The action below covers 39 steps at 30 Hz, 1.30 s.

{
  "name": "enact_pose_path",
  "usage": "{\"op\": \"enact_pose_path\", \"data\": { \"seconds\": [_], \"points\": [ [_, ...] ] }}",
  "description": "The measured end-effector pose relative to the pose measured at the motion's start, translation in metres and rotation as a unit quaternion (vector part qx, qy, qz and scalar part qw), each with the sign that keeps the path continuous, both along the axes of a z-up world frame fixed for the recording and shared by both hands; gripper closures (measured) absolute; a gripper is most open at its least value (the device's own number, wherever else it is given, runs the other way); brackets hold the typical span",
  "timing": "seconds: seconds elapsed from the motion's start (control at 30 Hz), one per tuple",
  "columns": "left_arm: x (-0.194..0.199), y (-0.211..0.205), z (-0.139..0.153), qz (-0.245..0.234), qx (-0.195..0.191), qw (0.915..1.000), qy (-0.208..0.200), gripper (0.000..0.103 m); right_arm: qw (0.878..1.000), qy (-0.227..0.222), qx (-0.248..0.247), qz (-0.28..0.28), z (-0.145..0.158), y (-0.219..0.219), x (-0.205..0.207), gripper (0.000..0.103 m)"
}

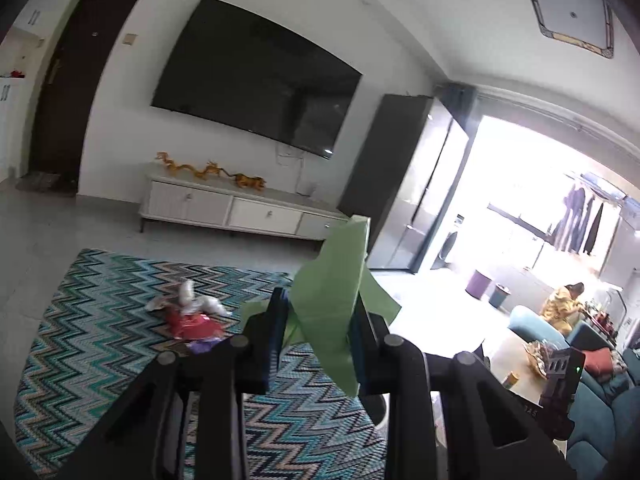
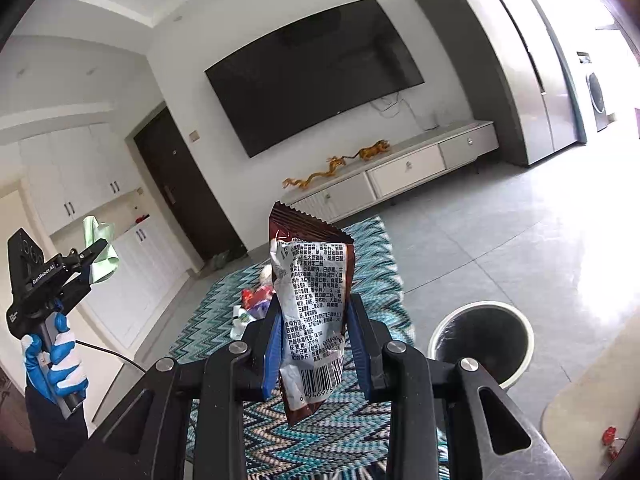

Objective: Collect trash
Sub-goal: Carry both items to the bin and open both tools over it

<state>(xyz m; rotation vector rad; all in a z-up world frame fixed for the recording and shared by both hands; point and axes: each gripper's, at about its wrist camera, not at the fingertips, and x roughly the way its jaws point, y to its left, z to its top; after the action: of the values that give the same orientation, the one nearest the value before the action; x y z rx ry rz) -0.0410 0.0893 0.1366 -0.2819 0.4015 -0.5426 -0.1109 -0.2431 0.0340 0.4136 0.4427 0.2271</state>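
Green paper scrap pinched in left gripper; brown snack wrapper pinched upright in right gripper. Both held up off the zigzag rug. More litter lies on the rug ahead. White-rimmed bin stands on the tile just right of the rug, near the right gripper. Judgement: carry each piece over the bin mouth before releasing; light paper drifts, so let go low and centred, right first
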Motion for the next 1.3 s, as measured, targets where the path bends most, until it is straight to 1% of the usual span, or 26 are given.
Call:
{"op": "enact_pose_path", "data": {
  "seconds": [0.17,0.33,0.5,0.6,0.8,0.9,1.07,1.2,1.3],
  "points": [
    [0.01,-0.047,-0.006,-0.042,0.014,0.9989,0.011,0.075,1.0,0.005,0.005,-0.027,-0.002,-0.018,-0.002,0.074],
    [0.03,-0.099,-0.016,-0.078,0.024,0.9963,0.028,0.075,0.999,0.012,0.013,-0.047,-0.009,-0.037,0.0,0.074],
    [0.056,-0.152,-0.027,-0.106,0.046,0.9921,0.048,0.075,0.997,0.027,0.02,-0.065,-0.015,-0.056,0.016,0.074],
    [0.074,-0.183,-0.042,-0.122,0.064,0.9882,0.067,0.075,0.996,0.037,0.023,-0.077,-0.021,-0.069,0.027,0.074],
    [0.114,-0.254,-0.088,-0.159,0.123,0.9734,0.11,0.075,0.992,0.072,0.034,-0.101,-0.043,-0.1,0.059,0.074],
    [0.136,-0.285,-0.122,-0.17,0.159,0.9632,0.134,0.075,0.989,0.096,0.04,-0.107,-0.056,-0.11,0.083,0.074],
    [0.17,-0.331,-0.188,-0.184,0.221,0.9398,0.184,0.074,0.981,0.15,0.05,-0.114,-0.092,-0.13,0.126,0.074],
    [0.19,-0.357,-0.225,-0.188,0.25,0.9255,0.214,0.073,0.972,0.196,0.056,-0.12,-0.126,-0.142,0.156,0.072],
    [0.202,-0.371,-0.242,-0.186,0.257,0.9209,0.227,0.073,0.967,0.217,0.054,-0.121,-0.143,-0.147,0.171,0.072]
  ]
}}
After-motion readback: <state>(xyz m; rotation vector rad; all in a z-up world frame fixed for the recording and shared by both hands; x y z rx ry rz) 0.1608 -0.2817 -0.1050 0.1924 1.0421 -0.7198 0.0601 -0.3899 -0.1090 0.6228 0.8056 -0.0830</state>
